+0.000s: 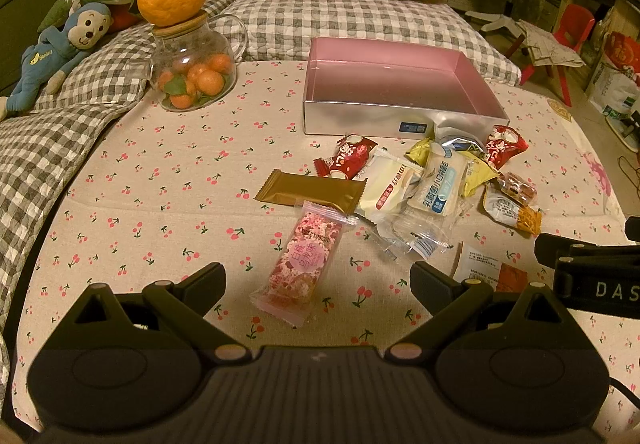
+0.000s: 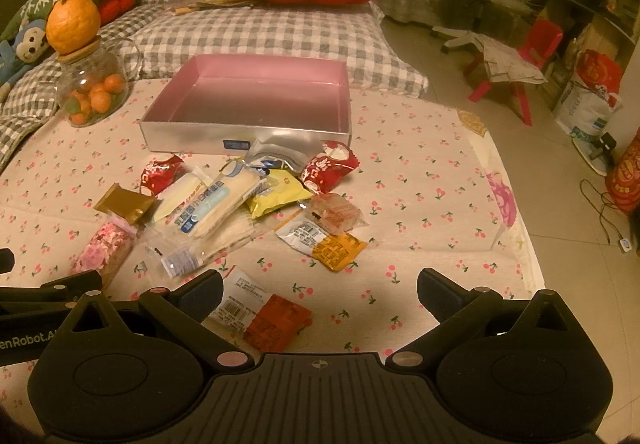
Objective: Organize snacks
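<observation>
Both claws hung over the cherry-print tablecloth (image 1: 168,179), nothing gripped. The left gripper (image 1: 318,282) was spread wide, empty; the right gripper (image 2: 320,290) likewise spread and empty.

Directly ahead of the left claw, between its fingers and slightly forward, lay the pink flower-print plastic snack bar wrapper (image 1: 304,260), long axis pointing away. Just beyond it was the flat gold foil bar packet (image 1: 310,191), touching or overlapping the pink one's far end. Further ahead and to the right sat the jumbled pile: red crinkly candy packs (image 1: 348,159), white and pale-blue bread packets (image 1: 438,181), and a yellow pouch (image 2: 276,193), all overlapping.

Near the right claw's left finger lay the white-and-red flat sachet (image 2: 260,314), partly under that finger's tip. Ahead of it was the white-and-orange sachet (image 2: 324,242). Well ahead of both claws stood the shallow silver box with pink lining (image 1: 384,115), empty, with the pile just short of its near wall.

Handling, as judged: every packet looked light, thin, and slick with crinkly film, likely to slide on the cloth rather than lift. The pink bar probably had a stiff core, so pinching across its narrow middle seemed best. Air-filled bread packs were soft and squashable, so they likely needed a gentle grip near the crimped end seam. Flat sachets gave little edge to catch.
</observation>
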The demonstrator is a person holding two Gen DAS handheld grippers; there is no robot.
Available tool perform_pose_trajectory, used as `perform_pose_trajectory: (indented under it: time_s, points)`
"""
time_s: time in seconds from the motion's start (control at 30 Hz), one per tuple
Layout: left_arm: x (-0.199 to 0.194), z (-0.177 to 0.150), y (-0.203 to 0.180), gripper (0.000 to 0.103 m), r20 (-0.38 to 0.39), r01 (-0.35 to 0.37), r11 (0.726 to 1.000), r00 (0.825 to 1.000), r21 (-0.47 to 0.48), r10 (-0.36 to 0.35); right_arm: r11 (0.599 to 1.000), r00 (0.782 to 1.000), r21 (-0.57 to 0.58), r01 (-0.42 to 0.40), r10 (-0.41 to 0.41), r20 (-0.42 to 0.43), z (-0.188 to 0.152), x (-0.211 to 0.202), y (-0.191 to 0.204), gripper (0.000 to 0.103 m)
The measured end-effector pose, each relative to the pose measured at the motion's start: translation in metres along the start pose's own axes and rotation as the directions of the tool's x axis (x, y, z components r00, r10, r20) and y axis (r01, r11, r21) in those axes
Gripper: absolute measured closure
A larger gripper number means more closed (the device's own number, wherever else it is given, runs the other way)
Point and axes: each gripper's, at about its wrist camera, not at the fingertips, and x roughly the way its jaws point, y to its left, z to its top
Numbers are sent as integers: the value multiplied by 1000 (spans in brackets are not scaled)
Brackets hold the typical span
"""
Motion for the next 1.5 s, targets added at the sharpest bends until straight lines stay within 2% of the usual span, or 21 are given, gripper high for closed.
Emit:
perform_pose_trajectory:
  time_s: [0.67,0.9,1.1,1.2,1.3,1.5]
  points:
    - [0,-1,0,5,1,-3,1000,1000,-1,3,1000,1000,-3,-3,3,-6,-1,1,0,0]
    - [6,4,6,5,-19,16,1000,1000,24,-15,996,994,3,-84,84,-64,4,8,-6,0]
    - [8,18,8,4,-23,68,996,997,61,-67,994,990,-46,-104,99,-101,15,12,-9,0]
    - [11,25,10,4,-31,95,993,995,71,-93,988,980,-28,-154,149,-130,22,16,-13,0]
    - [15,29,14,4,-42,130,989,991,75,-127,976,958,28,-217,218,-184,27,25,-19,0]
    - [34,37,24,9,-83,132,985,989,113,-123,953,931,109,-283,300,-208,36,42,-22,1]
